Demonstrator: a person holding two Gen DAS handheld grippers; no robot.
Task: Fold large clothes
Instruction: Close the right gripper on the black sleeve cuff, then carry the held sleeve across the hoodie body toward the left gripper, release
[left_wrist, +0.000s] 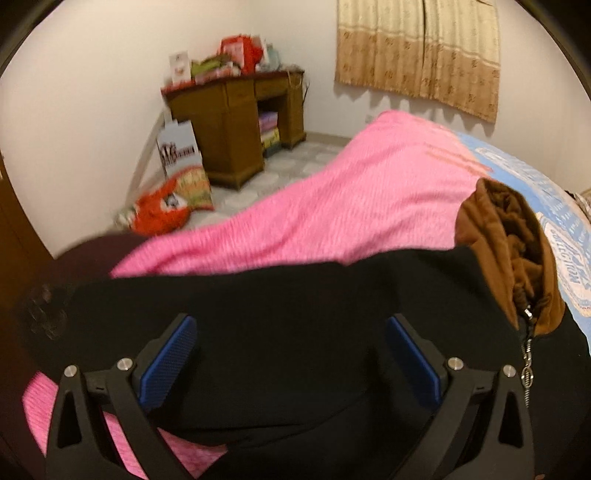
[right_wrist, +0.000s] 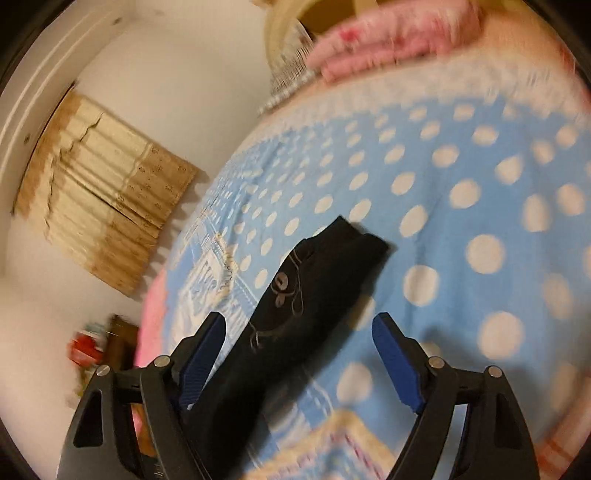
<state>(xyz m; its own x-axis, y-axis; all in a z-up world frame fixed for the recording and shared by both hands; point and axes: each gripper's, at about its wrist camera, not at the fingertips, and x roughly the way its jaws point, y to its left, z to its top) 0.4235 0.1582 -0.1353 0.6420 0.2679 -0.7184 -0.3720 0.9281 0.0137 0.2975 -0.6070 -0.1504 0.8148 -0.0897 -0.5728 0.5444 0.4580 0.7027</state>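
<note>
A black jacket (left_wrist: 295, 291) with a brown-lined hood (left_wrist: 506, 236) and a metal zipper (left_wrist: 526, 354) lies across a pink blanket (left_wrist: 332, 206) on the bed. My left gripper (left_wrist: 290, 321) hovers over the jacket's body, its blue pads (left_wrist: 173, 354) wide apart and open, gripping nothing. In the right wrist view, a black sleeve (right_wrist: 314, 280) with a button (right_wrist: 280, 284) lies on the blue dotted bedcover (right_wrist: 461, 206). My right gripper (right_wrist: 301, 317) is open around the sleeve. The cloth runs close along the left pad (right_wrist: 201, 358), and the right pad stands clear of it.
A wooden desk (left_wrist: 236, 122) piled with things stands against the far wall, with bags (left_wrist: 166, 206) on the floor beside it. A beige curtain (left_wrist: 417, 51) hangs behind the bed. Pink bedding (right_wrist: 388, 40) is stacked at the bed's far end.
</note>
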